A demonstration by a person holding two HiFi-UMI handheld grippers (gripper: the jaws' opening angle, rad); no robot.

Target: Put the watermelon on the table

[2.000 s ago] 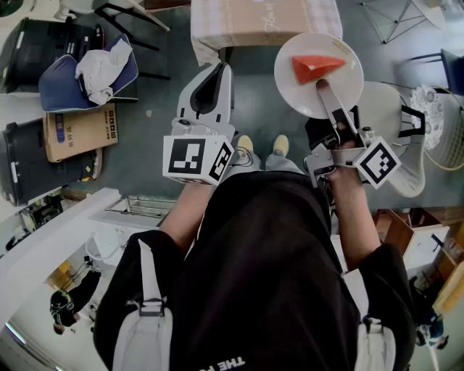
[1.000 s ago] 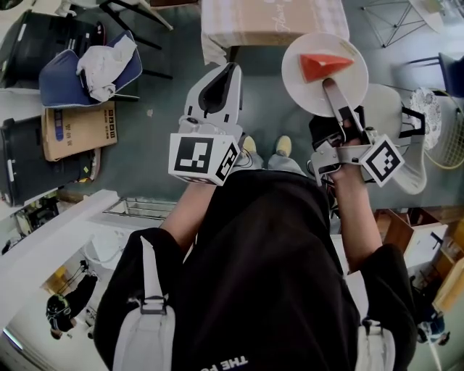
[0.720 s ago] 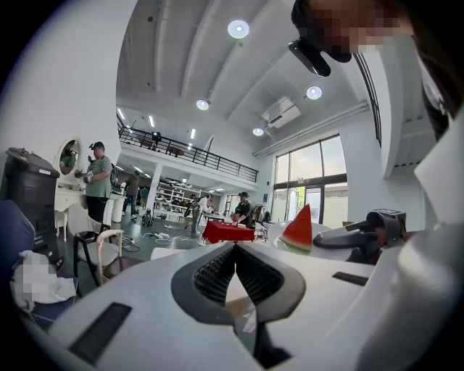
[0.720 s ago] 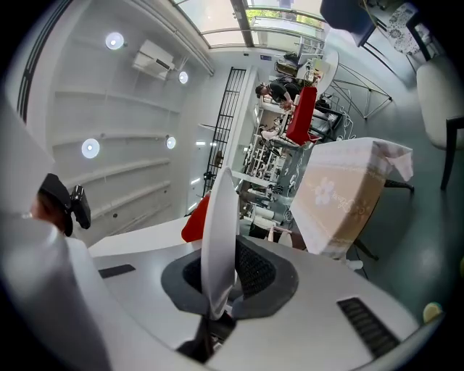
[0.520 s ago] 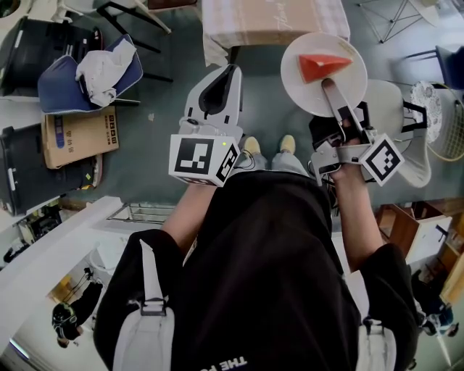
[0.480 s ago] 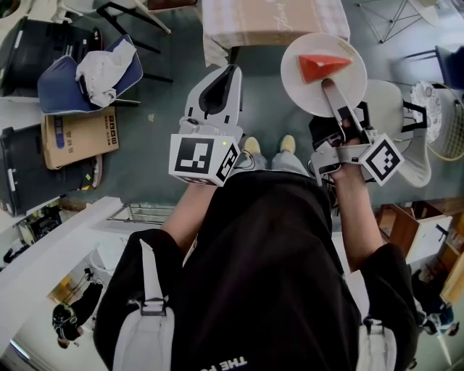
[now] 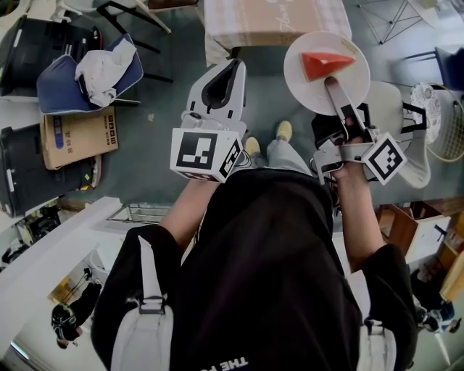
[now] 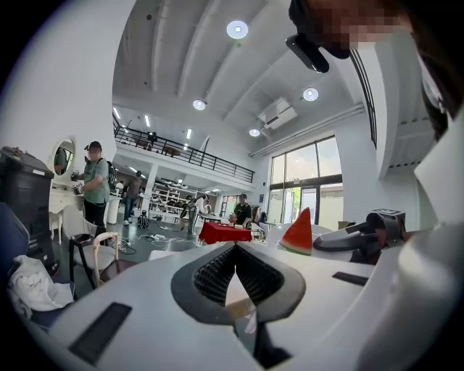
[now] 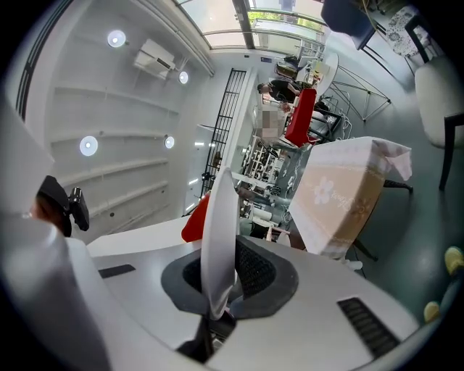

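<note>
Left side of the floor (image 7: 145,152) is pretty cluttered. There's a flat cardboard box (image 7: 78,132) lying there, and a black case (image 7: 29,181) is tucked right up against it, partly under it by the look of it. Just past the box on its far side is a blue padded seat (image 7: 64,85) with a crumpled white cloth (image 7: 101,61) dumped on top. Well off to the box's right sits an open wooden crate (image 7: 397,224).

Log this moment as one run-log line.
right hand-held gripper: shut on plate rim | watermelon slice: on plate | left hand-held gripper: shut, empty | table: ahead
</note>
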